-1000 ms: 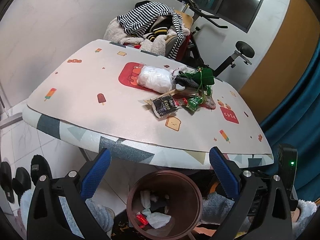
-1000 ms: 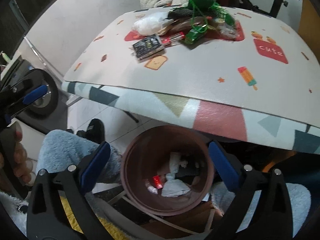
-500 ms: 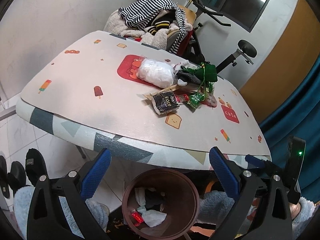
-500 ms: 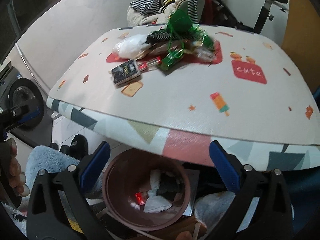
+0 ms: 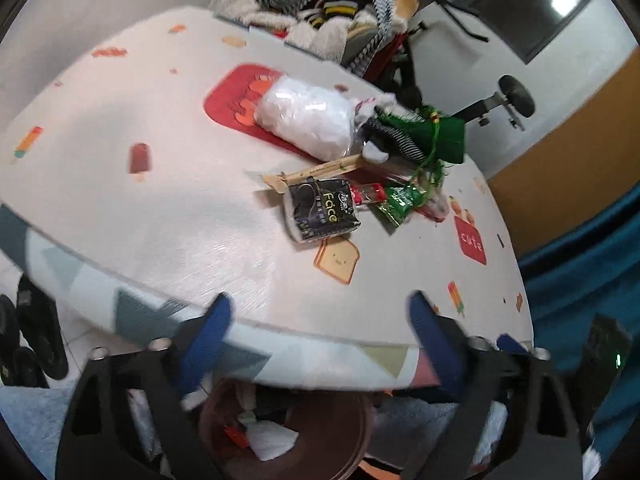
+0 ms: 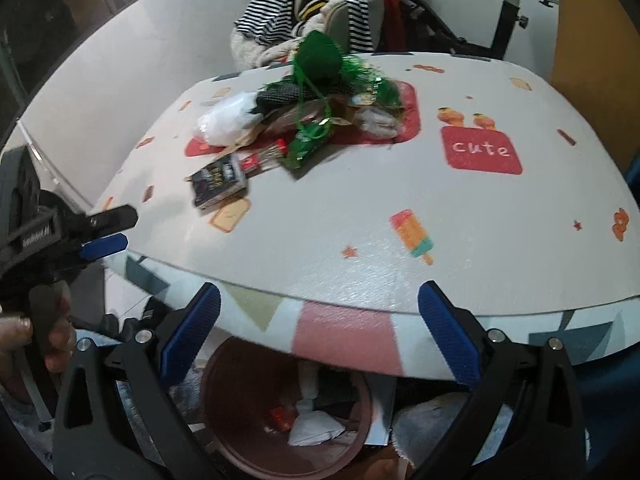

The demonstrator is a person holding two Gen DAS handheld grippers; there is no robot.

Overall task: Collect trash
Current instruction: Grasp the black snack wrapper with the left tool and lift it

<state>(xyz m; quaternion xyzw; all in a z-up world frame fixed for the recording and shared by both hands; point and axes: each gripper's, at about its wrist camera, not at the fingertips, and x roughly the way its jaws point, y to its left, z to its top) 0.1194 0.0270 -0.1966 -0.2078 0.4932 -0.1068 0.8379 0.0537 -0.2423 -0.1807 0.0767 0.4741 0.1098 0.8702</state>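
Lying in a loose heap toward the far middle of the counter (image 5: 120,184), the trash waits to be cleared: a white plastic bag (image 5: 308,120), a black "Face" packet (image 5: 322,210) nearest the front edge, a paper chopstick sleeve (image 5: 320,170), a small green wrapper (image 5: 398,204) and a tangle of green netting (image 6: 320,60). The black packet sits apart from the rest on the near side, which probably makes it the easiest first pick. A brown bin (image 6: 288,412) stands on the floor just under the counter's near edge, already holding some crumpled paper and a red scrap, so each piece can be dropped straight down.

Both tools hang low at that edge, over the bin. The left claw (image 5: 316,328) is spread wide with nothing between its blue pads, and the right claw (image 6: 320,320) is likewise wide apart and empty; a hand (image 6: 24,340) grips the left tool's handle at the far left of the right view.

A cartoon-print cloth covers the counter. Beyond it, striped clothing (image 6: 304,4) is piled on a chair, with an exercise bike (image 6: 516,4) to the right and white walls behind.
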